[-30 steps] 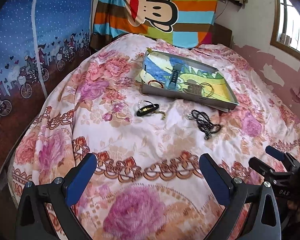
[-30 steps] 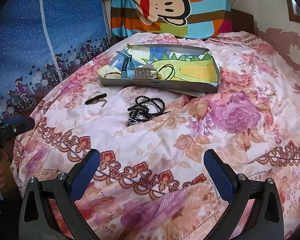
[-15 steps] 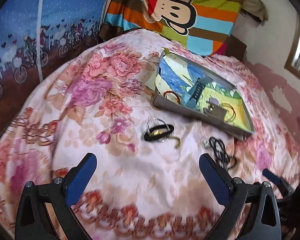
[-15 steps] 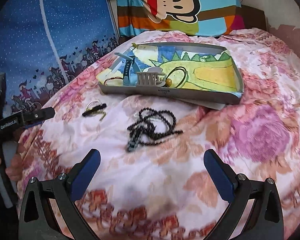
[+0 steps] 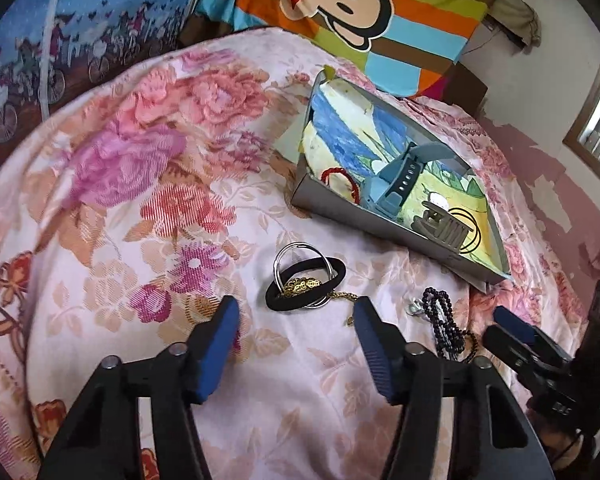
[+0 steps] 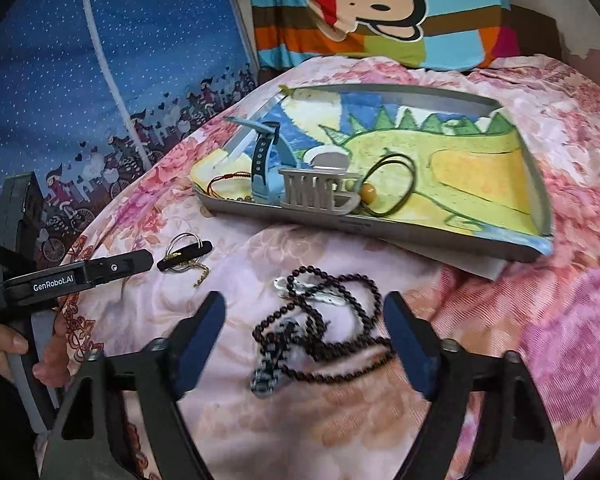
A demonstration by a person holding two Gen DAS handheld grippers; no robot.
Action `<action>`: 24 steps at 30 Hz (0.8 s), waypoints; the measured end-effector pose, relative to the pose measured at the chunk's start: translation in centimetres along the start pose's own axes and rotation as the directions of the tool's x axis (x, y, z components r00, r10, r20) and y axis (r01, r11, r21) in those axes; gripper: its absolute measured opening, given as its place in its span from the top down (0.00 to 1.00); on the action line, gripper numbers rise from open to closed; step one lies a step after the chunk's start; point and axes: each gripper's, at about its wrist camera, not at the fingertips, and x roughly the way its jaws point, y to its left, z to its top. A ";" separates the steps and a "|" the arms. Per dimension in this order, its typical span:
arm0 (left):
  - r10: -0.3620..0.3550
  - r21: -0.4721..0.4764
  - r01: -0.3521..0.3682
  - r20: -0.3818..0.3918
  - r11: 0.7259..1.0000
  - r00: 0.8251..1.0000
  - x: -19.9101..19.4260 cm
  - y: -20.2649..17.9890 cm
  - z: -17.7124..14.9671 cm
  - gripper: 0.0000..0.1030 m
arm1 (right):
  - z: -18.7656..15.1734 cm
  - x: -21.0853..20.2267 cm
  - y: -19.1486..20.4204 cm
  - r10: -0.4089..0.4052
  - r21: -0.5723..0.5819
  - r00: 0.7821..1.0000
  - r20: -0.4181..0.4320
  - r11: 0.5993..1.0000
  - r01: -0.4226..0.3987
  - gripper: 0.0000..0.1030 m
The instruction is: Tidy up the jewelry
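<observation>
Partly done, by the look of it: nearest, left gripper (image 5: 294, 316) and right gripper (image 6: 302, 312), both spread and holding nothing, hover over what remains on the bed (image 5: 120, 200) — one black hair tie (image 5: 305, 284) lying tangled with one silver ring (image 5: 296, 254) and one gold chain (image 5: 306, 283), and beside them one dark bead necklace (image 6: 332, 328) with an attached clasp. Farther off, the one tray (image 6: 400, 236) already holds one red cord bracelet (image 5: 340, 182), one blue watch strap (image 6: 262, 168), one grey hair claw (image 6: 320, 194) and one dark cord with a single amber bead (image 6: 370, 191).
</observation>
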 end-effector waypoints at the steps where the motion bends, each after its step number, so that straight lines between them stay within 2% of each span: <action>1: -0.009 -0.015 0.009 -0.005 1.000 1.000 0.3 0.2 0.1 0.49 | 0.1 0.3 0.1 0.006 -0.005 1.000 -0.005 1.000 -0.006 0.37; 5: -0.065 -0.068 0.063 -0.020 0.996 0.998 0.9 1.1 0.3 0.54 | 0.5 1.8 1.2 0.050 -0.055 0.998 -0.045 0.997 -0.053 0.56; 7: -0.102 -0.105 0.098 -0.029 0.990 0.994 1.3 1.6 0.4 0.56 | 0.8 2.7 2.2 0.085 -0.084 0.994 -0.070 0.992 -0.090 0.62; 10: -0.126 -0.135 0.120 -0.035 0.984 0.991 1.6 2.1 0.4 0.62 | 1.1 3.9 3.7 0.129 -0.122 0.986 -0.104 0.982 -0.142 0.63; 13: -0.138 -0.155 0.130 -0.045 0.979 0.989 1.9 2.4 0.5 0.66 | 1.2 5.1 5.1 0.148 -0.152 0.980 -0.136 0.974 -0.168 0.63; 16: -0.140 -0.173 0.128 -0.058 0.977 0.988 2.4 2.8 0.4 0.75 | 1.1 6.1 5.9 0.152 -0.170 0.975 -0.164 0.969 -0.180 0.64; 17: -0.140 -0.177 0.128 -0.062 0.976 0.988 2.6 2.9 0.4 0.77 | 1.1 6.3 6.0 0.156 -0.172 0.973 -0.170 0.968 -0.185 0.66; 19: -0.146 -0.188 0.132 -0.062 0.973 0.987 2.7 3.2 0.6 0.78 | 1.1 6.9 6.4 0.169 -0.167 0.968 -0.186 0.965 -0.201 0.69; 24: -0.133 -0.195 0.122 -0.042 0.973 0.990 2.6 3.7 1.3 0.78 | 1.5 8.1 7.1 0.182 -0.160 0.961 -0.209 0.963 -0.217 0.69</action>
